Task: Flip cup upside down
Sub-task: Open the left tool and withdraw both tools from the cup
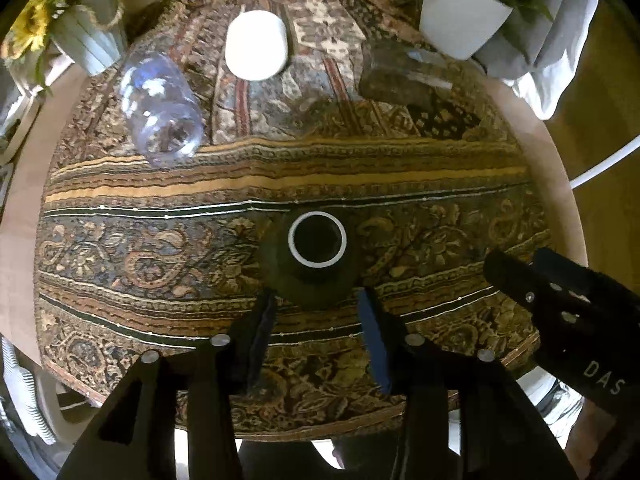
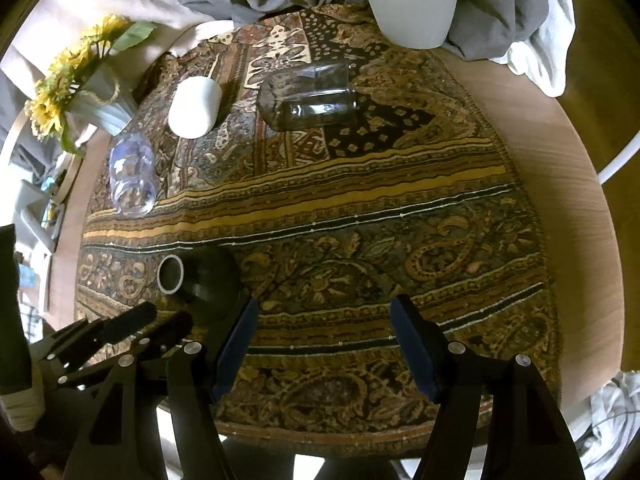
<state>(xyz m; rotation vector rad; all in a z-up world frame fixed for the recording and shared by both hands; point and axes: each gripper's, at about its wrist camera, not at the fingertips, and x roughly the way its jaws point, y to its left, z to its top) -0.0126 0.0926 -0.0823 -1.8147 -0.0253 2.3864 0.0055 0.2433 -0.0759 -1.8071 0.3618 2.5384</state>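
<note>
A dark green cup (image 1: 312, 276) stands upside down on the patterned cloth, its white foot ring on top. It also shows in the right wrist view (image 2: 208, 284). My left gripper (image 1: 318, 308) is open, its blue-padded fingers on either side of the cup's near wall, not pressing it that I can see. My right gripper (image 2: 320, 320) is open and empty over the cloth, to the right of the cup. The right gripper's body shows in the left wrist view (image 1: 560, 304).
On the far cloth stand a clear bluish cup (image 1: 160, 108), a white cup (image 1: 256, 44) and a clear glass (image 1: 400, 76), all upside down. A white plant pot (image 1: 460, 20) and a sunflower vase (image 1: 88, 40) stand at the back. The round wooden table (image 2: 560, 160) has grey fabric behind.
</note>
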